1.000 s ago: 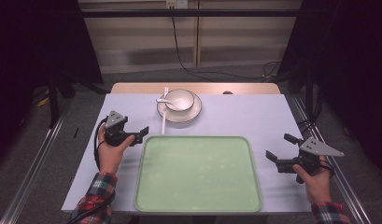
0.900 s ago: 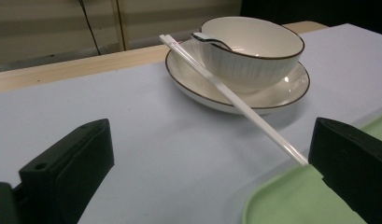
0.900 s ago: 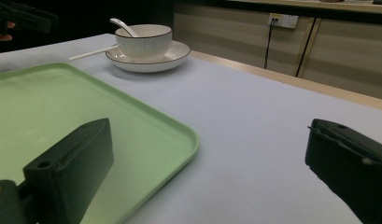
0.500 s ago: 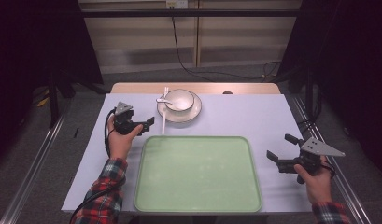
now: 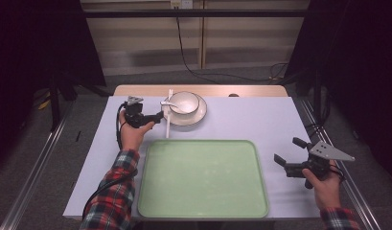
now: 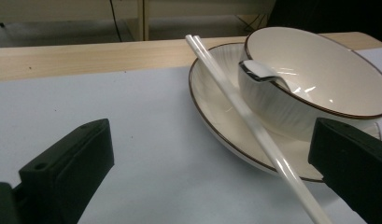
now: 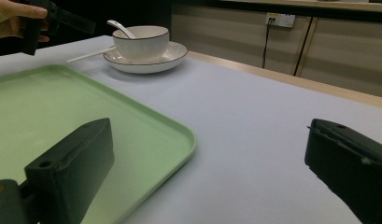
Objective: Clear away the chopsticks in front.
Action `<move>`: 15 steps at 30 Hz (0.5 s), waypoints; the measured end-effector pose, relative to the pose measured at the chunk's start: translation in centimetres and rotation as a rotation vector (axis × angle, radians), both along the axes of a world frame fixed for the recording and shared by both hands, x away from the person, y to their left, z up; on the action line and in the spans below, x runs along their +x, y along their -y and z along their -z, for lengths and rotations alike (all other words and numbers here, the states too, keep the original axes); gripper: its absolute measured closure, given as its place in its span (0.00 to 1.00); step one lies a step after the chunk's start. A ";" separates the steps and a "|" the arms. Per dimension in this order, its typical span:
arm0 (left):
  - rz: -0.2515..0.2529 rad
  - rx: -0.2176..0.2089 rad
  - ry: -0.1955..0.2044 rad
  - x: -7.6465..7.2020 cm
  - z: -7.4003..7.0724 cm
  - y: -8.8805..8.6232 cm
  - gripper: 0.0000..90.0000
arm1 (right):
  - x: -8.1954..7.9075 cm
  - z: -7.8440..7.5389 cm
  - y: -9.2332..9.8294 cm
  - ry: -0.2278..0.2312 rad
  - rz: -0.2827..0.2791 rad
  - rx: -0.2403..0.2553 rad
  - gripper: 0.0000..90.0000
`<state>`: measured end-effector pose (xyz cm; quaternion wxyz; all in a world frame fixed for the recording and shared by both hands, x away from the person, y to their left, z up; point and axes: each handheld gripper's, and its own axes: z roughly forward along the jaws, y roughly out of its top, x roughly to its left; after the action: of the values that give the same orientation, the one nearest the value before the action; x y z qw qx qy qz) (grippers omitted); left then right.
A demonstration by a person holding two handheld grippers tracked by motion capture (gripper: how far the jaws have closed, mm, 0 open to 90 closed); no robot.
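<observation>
Left claw wide open, empty, nearing the chopsticks leaning on the plate: should straddle them below the rim before closing; right claw open, empty.

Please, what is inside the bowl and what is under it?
Inside the bowl lies a white spoon, its handle over the rim. Under the bowl is a plate, with chopsticks resting on its edge. The bowl covers the plate's middle.
</observation>
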<state>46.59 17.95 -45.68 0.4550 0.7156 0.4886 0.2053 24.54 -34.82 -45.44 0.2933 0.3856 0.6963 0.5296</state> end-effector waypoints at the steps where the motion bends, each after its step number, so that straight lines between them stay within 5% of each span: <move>1: -0.003 0.004 0.000 0.2 0.1 0.2 0.00 | 0.0 0.0 0.0 0.001 -0.002 -0.001 0.01; 7: -0.020 0.055 -0.028 1.0 0.9 1.0 0.01 | 0.0 0.0 0.1 0.002 -0.001 -0.002 0.01; 15: -0.022 0.069 -0.038 1.6 1.1 1.8 0.01 | 0.0 0.0 0.3 -0.002 -0.004 0.000 0.01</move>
<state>48.21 16.16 -46.82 0.4184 0.7294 0.4976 0.2132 24.56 -35.07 -45.47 0.2916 0.3844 0.6975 0.5298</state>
